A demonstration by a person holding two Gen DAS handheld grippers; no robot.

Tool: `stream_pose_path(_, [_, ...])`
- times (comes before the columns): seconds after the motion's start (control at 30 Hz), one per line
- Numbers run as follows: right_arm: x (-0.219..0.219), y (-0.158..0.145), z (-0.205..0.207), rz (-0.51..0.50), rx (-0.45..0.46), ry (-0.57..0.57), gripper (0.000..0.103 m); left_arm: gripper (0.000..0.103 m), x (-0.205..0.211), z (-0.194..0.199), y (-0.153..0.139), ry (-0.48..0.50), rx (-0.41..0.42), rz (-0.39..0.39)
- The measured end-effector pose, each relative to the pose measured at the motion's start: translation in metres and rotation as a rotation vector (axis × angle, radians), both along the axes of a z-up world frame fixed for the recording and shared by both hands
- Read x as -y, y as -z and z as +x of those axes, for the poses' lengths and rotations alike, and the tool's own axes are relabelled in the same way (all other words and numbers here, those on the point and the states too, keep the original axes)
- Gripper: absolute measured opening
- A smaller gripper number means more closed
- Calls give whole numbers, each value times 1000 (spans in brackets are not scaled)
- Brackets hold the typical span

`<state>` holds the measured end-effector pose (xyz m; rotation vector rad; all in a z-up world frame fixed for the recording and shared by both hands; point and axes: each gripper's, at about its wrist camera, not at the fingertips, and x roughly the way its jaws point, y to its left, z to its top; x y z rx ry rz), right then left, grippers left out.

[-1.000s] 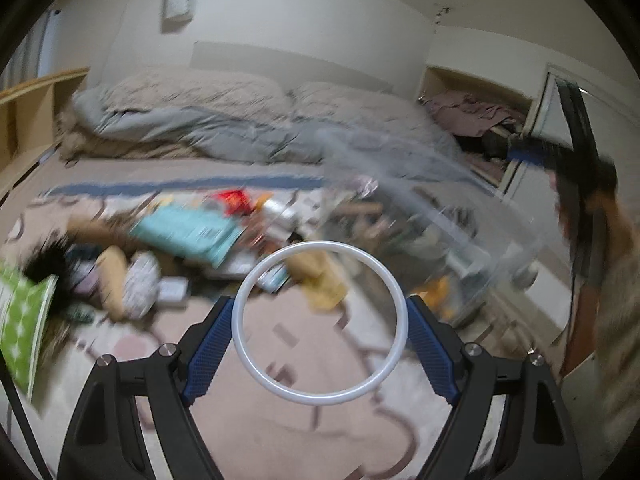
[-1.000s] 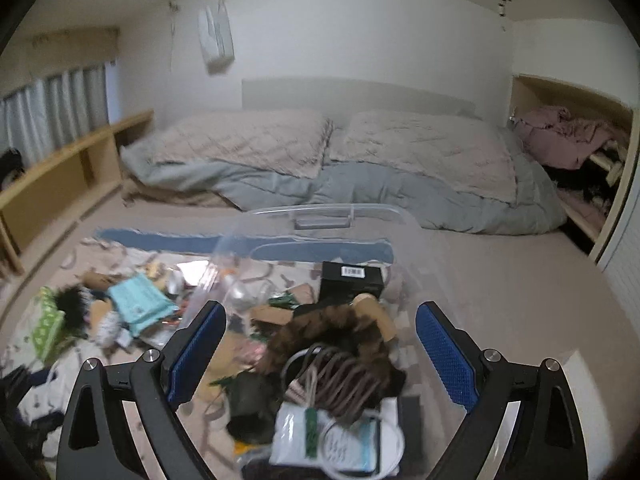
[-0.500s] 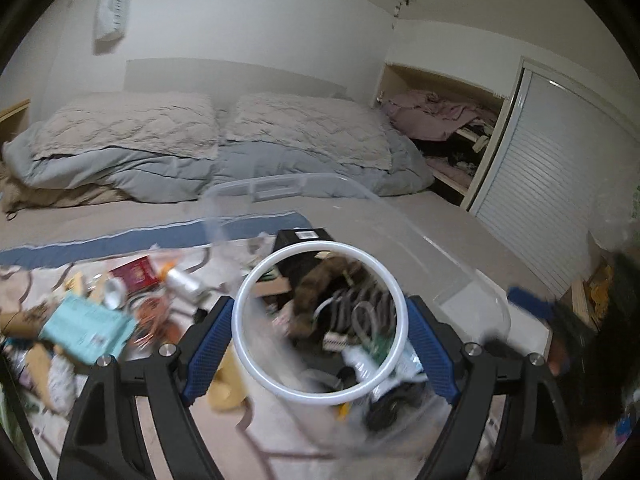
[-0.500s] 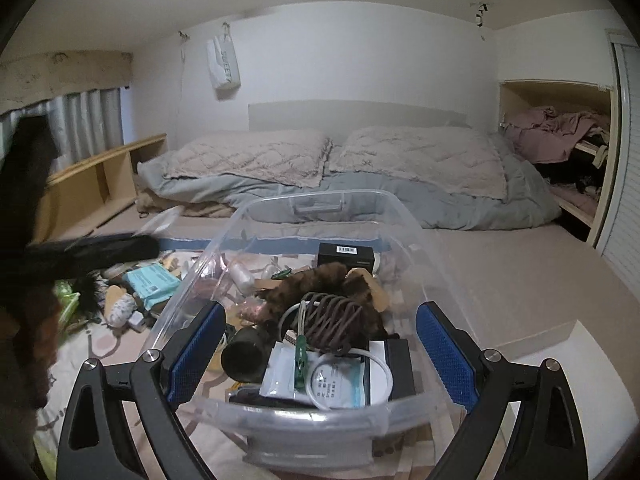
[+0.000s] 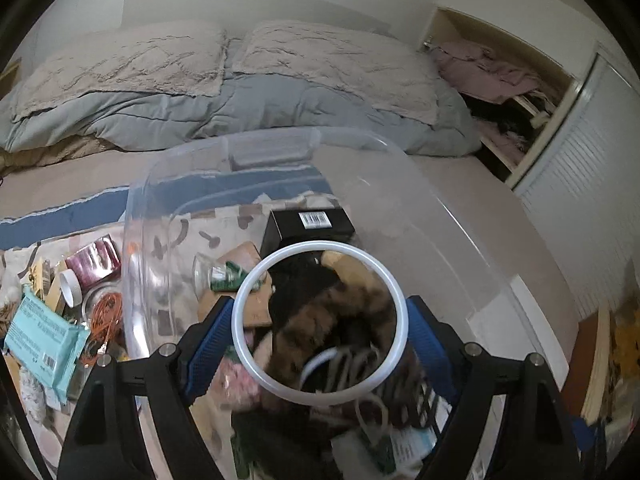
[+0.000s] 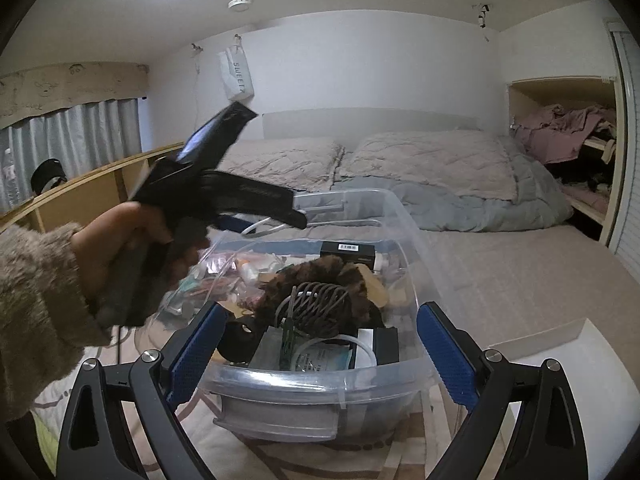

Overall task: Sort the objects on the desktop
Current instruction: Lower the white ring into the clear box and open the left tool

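Observation:
My left gripper [image 5: 320,334] is shut on a white plastic ring [image 5: 256,376] and holds it above the clear plastic bin [image 5: 440,220]. The bin holds a brown furry item [image 6: 320,276], a black box [image 6: 348,254], a brown claw clip [image 6: 320,300] and packets. In the right wrist view the left gripper with the ring [image 6: 260,226] hangs over the bin's far left rim [image 6: 360,196]. My right gripper [image 6: 320,352] is open and empty at the bin's near wall.
Loose items lie on the patterned rug left of the bin: a teal packet [image 5: 40,340], an orange cord [image 5: 106,312], a dark red pouch [image 5: 94,262]. A bed with pillows [image 6: 400,160] stands behind. A white box [image 6: 568,372] sits at the right.
My left gripper has swung right with the ring, from the rug clutter to above the bin. My right gripper has pulled back and risen, and the bin now sits farther in front.

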<state>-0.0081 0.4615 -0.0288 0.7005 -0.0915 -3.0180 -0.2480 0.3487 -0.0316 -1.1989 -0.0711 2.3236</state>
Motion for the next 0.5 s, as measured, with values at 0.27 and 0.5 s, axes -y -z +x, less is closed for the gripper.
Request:
stream_pose_path(0.27, [8, 7, -6, -2, 16, -36, 97, 103, 9, -31, 8, -99, 27, -48])
stream_pose_path(0.5, [15, 2, -3, -2, 9, -47, 97, 102, 32, -12, -1, -67, -8, -10])
